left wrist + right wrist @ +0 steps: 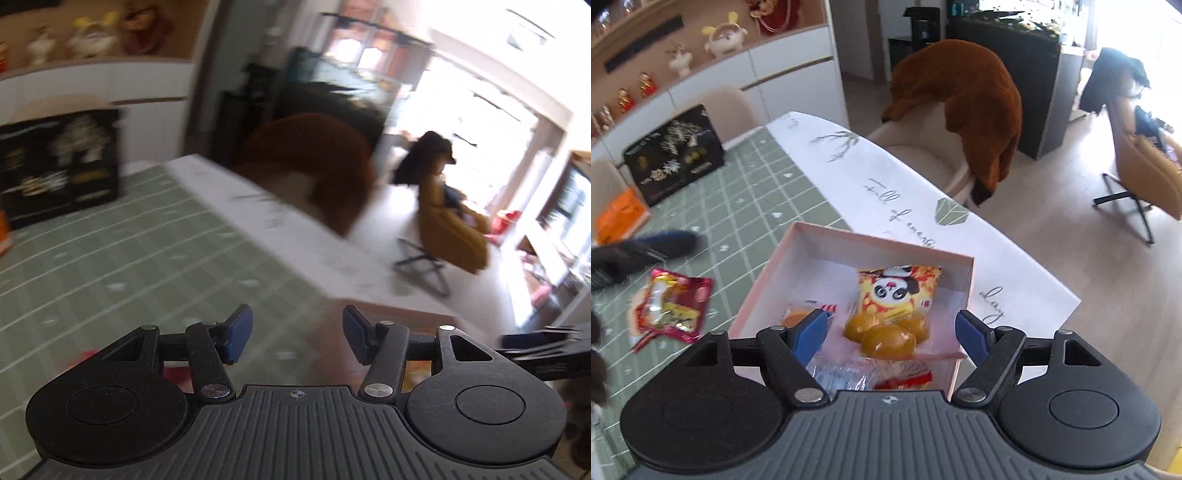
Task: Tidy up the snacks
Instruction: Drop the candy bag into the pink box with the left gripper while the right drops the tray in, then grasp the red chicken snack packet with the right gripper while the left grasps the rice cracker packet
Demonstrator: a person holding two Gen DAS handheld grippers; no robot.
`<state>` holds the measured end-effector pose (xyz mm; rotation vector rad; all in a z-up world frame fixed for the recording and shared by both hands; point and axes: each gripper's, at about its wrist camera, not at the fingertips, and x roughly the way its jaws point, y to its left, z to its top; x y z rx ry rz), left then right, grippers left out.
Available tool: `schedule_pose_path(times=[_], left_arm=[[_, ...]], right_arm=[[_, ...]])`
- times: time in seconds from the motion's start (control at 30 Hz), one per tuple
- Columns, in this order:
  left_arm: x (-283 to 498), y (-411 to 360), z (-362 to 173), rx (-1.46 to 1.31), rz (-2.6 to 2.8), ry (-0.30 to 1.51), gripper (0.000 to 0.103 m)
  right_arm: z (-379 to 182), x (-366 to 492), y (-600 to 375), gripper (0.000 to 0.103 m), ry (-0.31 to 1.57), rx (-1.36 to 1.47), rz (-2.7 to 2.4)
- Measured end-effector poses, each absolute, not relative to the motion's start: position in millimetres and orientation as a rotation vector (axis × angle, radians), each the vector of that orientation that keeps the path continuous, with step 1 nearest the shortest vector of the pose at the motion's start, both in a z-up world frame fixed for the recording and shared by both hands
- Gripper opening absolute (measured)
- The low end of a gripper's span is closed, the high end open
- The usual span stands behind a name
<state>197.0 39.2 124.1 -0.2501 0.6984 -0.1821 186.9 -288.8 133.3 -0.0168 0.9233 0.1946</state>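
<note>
In the right wrist view an open pink box [827, 243] sits on the green checked tablecloth [753, 199]. It holds a panda snack pack [897, 291], yellow round sweets [886, 338], a clear-wrapped snack [846, 376] and an orange pack [798, 315]. My right gripper [892, 334] is open and empty just above the box's near end. A red snack packet [674, 304] lies on the cloth left of the box. My left gripper [297, 334] is open and empty above the cloth; its blue-padded finger [670, 242] reaches in from the left.
A black gift box [674, 155] stands at the table's far end, with an orange bag [622, 216] beside it. The table edge [960, 206] drops to the floor on the right. A brown coat [967, 107] hangs over a chair. The left wrist view is motion-blurred.
</note>
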Motion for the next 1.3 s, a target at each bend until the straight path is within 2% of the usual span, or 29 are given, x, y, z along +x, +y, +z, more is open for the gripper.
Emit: schedule_pose_path(times=[0.3,0.37,0.4,0.43,0.77,0.97,1.1,1.2,1.23,1.3], left_arm=[[207.0,155.0,53.3,-0.301,0.079,0.832,0.058],[201.7,156.5,44.4,-0.319,0.049,0.865,0.046],[196.9,154.7,41.5,-0.32,0.026,0.871,0.034],[190.6,150.7,40.6,-0.316,0.006,0.868,0.03],[109.1,130.3,36.7,-0.355,-0.15,0.86,0.029],[64.5,168.4,53.4,-0.512,-0.003,0.742,0.029],[70.0,201.6,48.9,-0.546,0.147,0.74,0.029],[81.8,206.5,37.6,-0.54,0.165,0.78,0.029],[87.3,205.7,33.4,-0.536,0.152,0.798,0.029],[91.5,198.7,28.9,-0.508,0.11,0.808,0.029]], right_arm=[[139.9,167.2,-235.0,0.08,0.917,-0.082,0.276],[141.6,160.2,-217.9,0.08,0.93,-0.086,0.301],[143.9,156.1,-211.5,0.08,0.932,-0.085,0.311],[144.8,154.0,-202.9,0.08,0.934,-0.082,0.317],[111.4,160.1,-84.9,0.081,1.01,-0.108,0.443],[70.0,207.9,-26.8,0.081,1.094,-0.035,0.392],[46.0,236.8,-6.9,0.081,1.097,-0.022,0.278],[36.6,236.9,-3.7,0.071,1.102,-0.036,0.284],[38.1,229.8,-4.9,0.065,1.085,-0.048,0.311],[42.5,213.8,-10.1,0.061,1.064,-0.092,0.372]])
